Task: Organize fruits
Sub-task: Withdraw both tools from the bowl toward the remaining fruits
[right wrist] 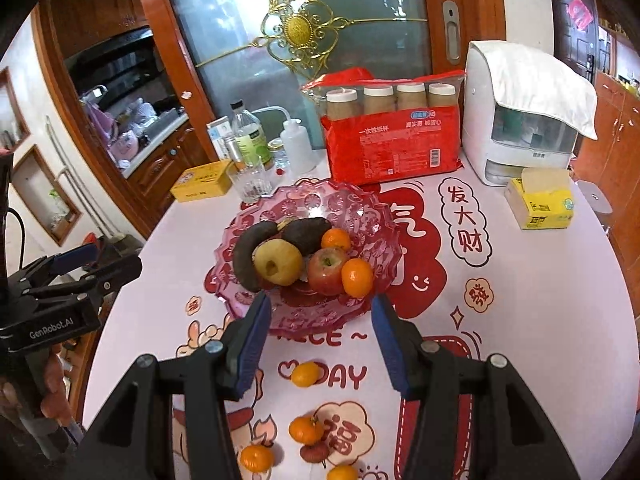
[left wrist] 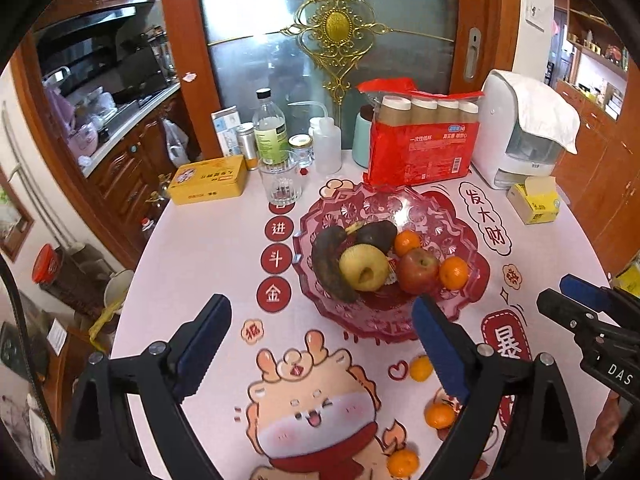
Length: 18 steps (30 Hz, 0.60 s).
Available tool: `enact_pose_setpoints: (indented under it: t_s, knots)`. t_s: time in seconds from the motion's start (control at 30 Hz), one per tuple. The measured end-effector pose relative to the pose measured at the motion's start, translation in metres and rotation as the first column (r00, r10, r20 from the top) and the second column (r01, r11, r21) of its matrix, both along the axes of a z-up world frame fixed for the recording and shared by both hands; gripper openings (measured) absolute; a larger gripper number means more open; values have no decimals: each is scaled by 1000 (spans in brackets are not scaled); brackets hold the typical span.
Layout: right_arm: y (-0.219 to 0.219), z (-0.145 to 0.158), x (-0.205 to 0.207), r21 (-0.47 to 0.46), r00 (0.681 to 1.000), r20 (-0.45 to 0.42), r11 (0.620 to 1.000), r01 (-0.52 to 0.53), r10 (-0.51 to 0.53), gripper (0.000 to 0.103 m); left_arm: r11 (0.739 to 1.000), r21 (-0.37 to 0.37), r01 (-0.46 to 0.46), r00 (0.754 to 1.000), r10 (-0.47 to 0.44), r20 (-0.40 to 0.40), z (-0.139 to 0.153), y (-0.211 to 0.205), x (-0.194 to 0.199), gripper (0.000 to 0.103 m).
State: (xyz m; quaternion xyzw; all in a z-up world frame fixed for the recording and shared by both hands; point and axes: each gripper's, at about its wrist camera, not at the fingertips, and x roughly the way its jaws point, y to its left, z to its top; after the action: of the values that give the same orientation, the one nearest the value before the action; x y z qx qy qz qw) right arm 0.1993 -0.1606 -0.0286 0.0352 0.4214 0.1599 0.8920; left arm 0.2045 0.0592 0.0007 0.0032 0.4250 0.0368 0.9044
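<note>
A pink glass fruit bowl [left wrist: 452, 216] [right wrist: 360, 204] stands mid-table. It holds a yellow apple [left wrist: 366, 266] [right wrist: 278, 262], a red apple [left wrist: 418, 270] [right wrist: 326, 270], two dark bananas [left wrist: 330, 268] [right wrist: 244, 254] and two mandarins [left wrist: 454, 272] [right wrist: 357, 277]. Several loose mandarins [left wrist: 421, 368] [right wrist: 305, 374] lie on the tablecloth in front of the bowl. My left gripper [left wrist: 322, 320] is open and empty above the cloth, left of the bowl's near rim. My right gripper [right wrist: 322, 314] is open and empty over the bowl's near rim.
Behind the bowl stand a drinking glass [left wrist: 282, 184], a yellow tin [left wrist: 208, 180], bottles [left wrist: 270, 128], a red pack of paper cups [left wrist: 420, 140], a white appliance [left wrist: 516, 132] and a yellow tissue box [left wrist: 534, 200]. A small dark red fruit [right wrist: 314, 452] lies among the loose mandarins.
</note>
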Motion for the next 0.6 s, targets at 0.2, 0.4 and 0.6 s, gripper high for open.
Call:
enact_pose_setpoints:
  t_s: [0.2,0.4,0.6]
  knots:
    - [-19,11,-21,-7,998,25,998,-65,65,53,998,3,-56,998,56,11,12,-21,-35,91]
    - [-43,19,-41,5,993,48,994,-110,110,56,995,15,-94,995,94,27,17,-41,-66,92]
    - [-60,16,-56,22,989,50,990,-139,138,57,992,12,-122,992,122,22,12,-55,-91,92]
